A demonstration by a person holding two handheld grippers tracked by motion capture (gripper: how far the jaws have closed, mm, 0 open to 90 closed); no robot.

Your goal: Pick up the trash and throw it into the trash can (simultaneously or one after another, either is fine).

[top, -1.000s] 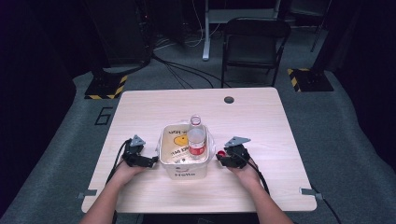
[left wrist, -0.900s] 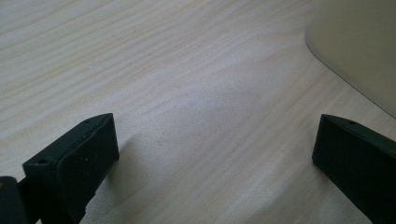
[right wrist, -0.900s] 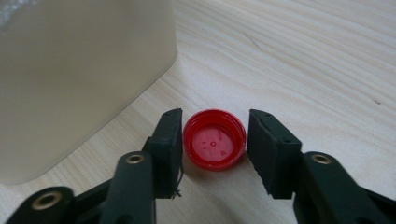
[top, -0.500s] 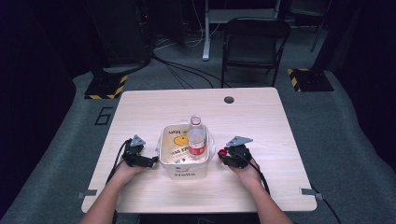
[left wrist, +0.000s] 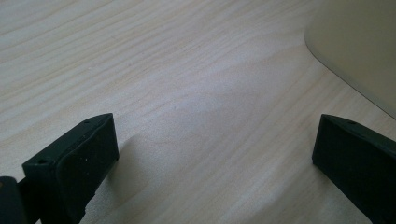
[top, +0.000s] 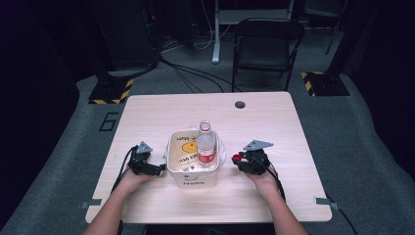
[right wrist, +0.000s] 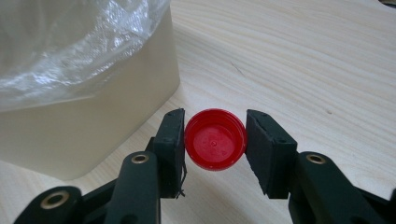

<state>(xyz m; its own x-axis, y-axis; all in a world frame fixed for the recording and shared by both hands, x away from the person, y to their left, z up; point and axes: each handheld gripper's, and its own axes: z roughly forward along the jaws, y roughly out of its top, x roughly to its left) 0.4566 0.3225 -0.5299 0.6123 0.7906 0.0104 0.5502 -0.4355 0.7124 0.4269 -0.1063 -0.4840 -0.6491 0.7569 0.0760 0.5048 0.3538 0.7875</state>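
Observation:
A cream bin (top: 193,174) lined with a clear bag stands at the table's front middle, an uncapped plastic bottle (top: 206,143) with a red label upright inside it. My right gripper (top: 238,159) rests right of the bin, shut on a red bottle cap (right wrist: 215,139) whose open side faces the camera; the bin's wall (right wrist: 88,112) is just to its left. Left of the bin, my left gripper (top: 159,169) lies low on the wood. Its jaws stand wide open with nothing between them (left wrist: 215,149), and the bin's corner (left wrist: 359,46) sits beyond the right jaw.
The pale wooden table (top: 274,127) has a round cable hole (top: 240,104) near its far edge. A black folding chair (top: 266,46) stands behind it, with cables and two striped floor bases (top: 110,90) on the grey carpet.

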